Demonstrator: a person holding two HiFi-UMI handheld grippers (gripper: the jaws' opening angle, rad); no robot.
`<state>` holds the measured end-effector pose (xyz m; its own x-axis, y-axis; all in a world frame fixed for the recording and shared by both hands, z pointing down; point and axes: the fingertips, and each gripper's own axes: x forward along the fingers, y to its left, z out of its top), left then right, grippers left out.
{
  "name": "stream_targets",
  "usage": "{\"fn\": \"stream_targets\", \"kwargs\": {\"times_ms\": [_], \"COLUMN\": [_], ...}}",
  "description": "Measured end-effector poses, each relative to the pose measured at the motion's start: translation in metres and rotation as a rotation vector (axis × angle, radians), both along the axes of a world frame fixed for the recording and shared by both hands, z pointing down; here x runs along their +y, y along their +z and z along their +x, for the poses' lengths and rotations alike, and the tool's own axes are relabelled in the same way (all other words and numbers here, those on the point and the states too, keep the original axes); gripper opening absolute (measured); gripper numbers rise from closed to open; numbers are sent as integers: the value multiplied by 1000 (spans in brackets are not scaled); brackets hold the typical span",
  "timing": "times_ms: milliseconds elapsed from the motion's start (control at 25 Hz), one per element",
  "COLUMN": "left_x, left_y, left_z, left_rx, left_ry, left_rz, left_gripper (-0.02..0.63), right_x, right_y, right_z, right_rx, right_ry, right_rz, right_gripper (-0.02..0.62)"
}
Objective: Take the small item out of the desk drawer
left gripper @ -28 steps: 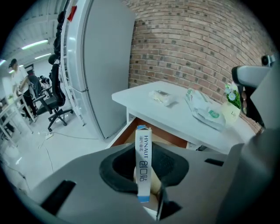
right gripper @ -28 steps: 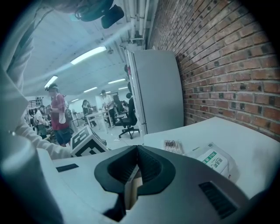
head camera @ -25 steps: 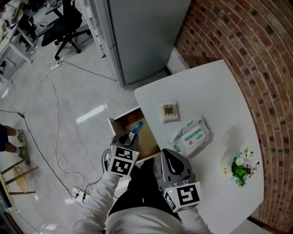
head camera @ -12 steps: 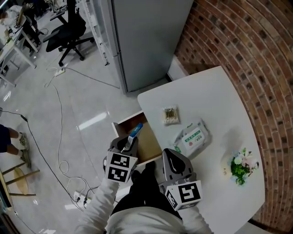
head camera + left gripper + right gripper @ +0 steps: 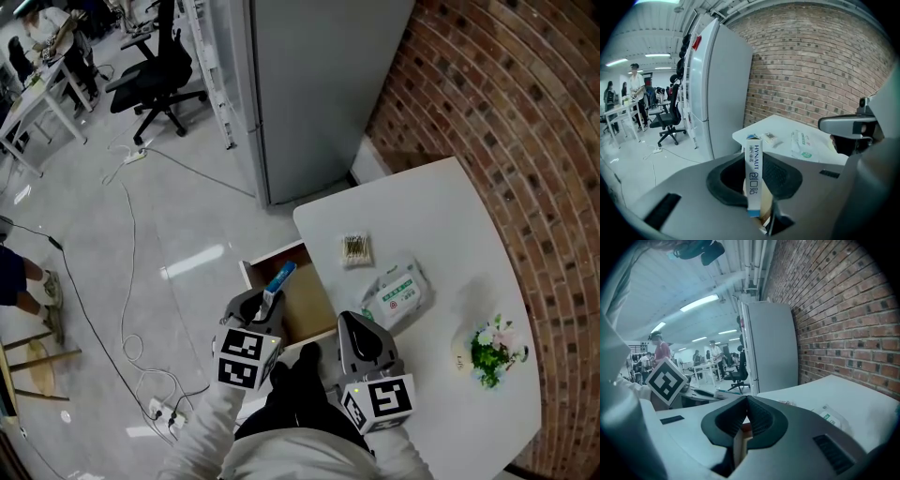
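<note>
The open drawer (image 5: pixel 274 251) stood out from the left edge of the white desk (image 5: pixel 441 216), over bare floor (image 5: pixel 197 216) that lay open to the left apart from loose cables (image 5: pixel 138 350). A grey cabinet (image 5: pixel 319 84) stood just beyond the desk's far corner, and a brick wall (image 5: pixel 506 112) ran close along its right side. On the desk top, a pack of cotton swabs (image 5: pixel 355 248) lay near the drawer-side edge with a pack of wipes (image 5: pixel 398 291) just beside it; a small bunch of flowers (image 5: pixel 492 349) sat well apart, towards the right rim. The far half of the top was bare. The left gripper (image 5: pixel 265 302) was extended over the drawer, jaws narrowed and clamped on a small blue-and-white box (image 5: pixel 753 176), which stood up between the pads and tilted away from the person. The right gripper (image 5: pixel 746 401) was held at the drawer's right front corner by the desk edge, pointing forward, its jaws closed together with nothing between them. Both forearms, in white sleeves, reached forward from the bottom of the head view.
</note>
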<state>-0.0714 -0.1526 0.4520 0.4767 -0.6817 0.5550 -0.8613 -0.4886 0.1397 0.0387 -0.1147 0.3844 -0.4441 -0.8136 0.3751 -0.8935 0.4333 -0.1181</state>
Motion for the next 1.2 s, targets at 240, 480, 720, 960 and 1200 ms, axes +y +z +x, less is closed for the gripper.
{"fn": "stream_targets", "kwargs": {"times_ms": [240,480,720,960,1200], "left_x": [10,21,28,33,35], "left_y": [-19,-37,-51,-62,-72], "left_z": [-12,-26,-34,-43,-52], "left_rx": [26,45,58,97,108], "left_ry": [-43,-68,-85,-124,-145], "left_rz": [32,113,156,182,206], "left_gripper": [84,84,84,84,84], "right_x": [1,2,4,0,-2], "right_y": [-6,-12,-15,-18,-16], "right_z": [-7,-17,-22,-21,-19], "right_rx": [-6,-22,-26,-40,-57], "right_ry": [-19,-32,-36,-26,-12], "right_rz": [15,20,29,42,31], "right_gripper": [26,26,26,26,26]}}
